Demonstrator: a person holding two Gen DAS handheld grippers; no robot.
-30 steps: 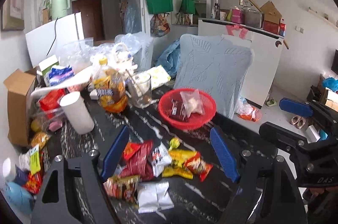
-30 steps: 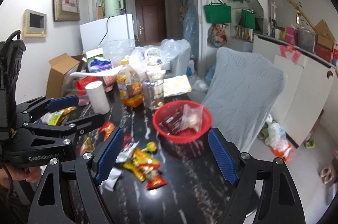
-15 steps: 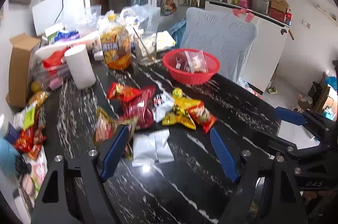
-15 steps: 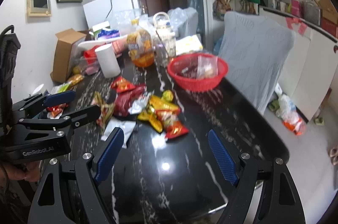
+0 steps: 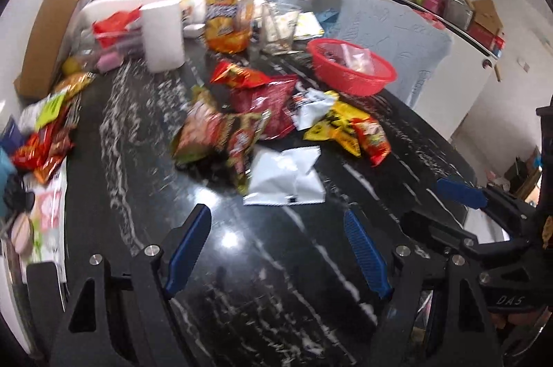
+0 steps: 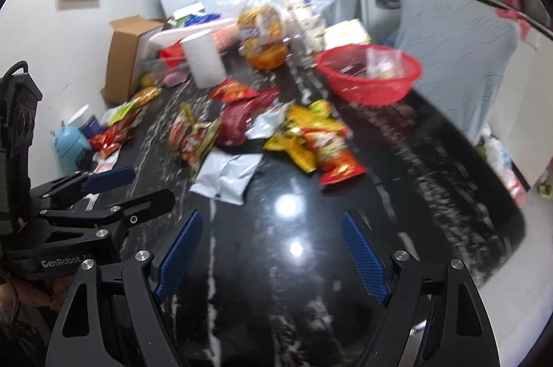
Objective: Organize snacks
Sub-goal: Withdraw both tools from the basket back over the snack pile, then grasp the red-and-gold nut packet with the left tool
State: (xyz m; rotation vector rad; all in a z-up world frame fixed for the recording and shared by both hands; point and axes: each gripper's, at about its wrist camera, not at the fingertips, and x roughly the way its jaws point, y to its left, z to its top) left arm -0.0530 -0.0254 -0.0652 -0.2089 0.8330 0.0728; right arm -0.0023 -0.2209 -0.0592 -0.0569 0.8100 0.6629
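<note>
Snack packets (image 5: 262,128) lie in a loose heap near the middle of the black, white-veined surface (image 5: 276,263), several overlapping. In the left wrist view a red bag (image 5: 266,111) sits at the centre of the heap, with a smaller red-orange packet (image 5: 238,76) just behind it and a green-and-red one (image 5: 207,138) to its left. A white pouch (image 5: 283,176) lies at the near edge of the heap, closest to the cameras, and yellow and red packets (image 5: 352,131) spread to the right. A red basket (image 5: 352,66) stands beyond the heap on the right side of the surface, apart from it, with a clear bag and something dark inside (too blurred to name). A white cylinder (image 5: 162,35) stands upright behind the heap on the left, next to an orange bottle (image 5: 226,17). More packets (image 5: 45,131) lie along the left edge of the surface, well apart from the heap.

The left hand-held gripper (image 5: 276,249) hangs over bare surface short of the white pouch, its blue pads spread wide with nothing between them. The right hand-held gripper (image 6: 269,253) is likewise spread and empty over bare surface, with the heap beyond it. Each one shows in the other's view: the right at the right edge (image 5: 463,204), the left at the left edge (image 6: 114,187).
</note>
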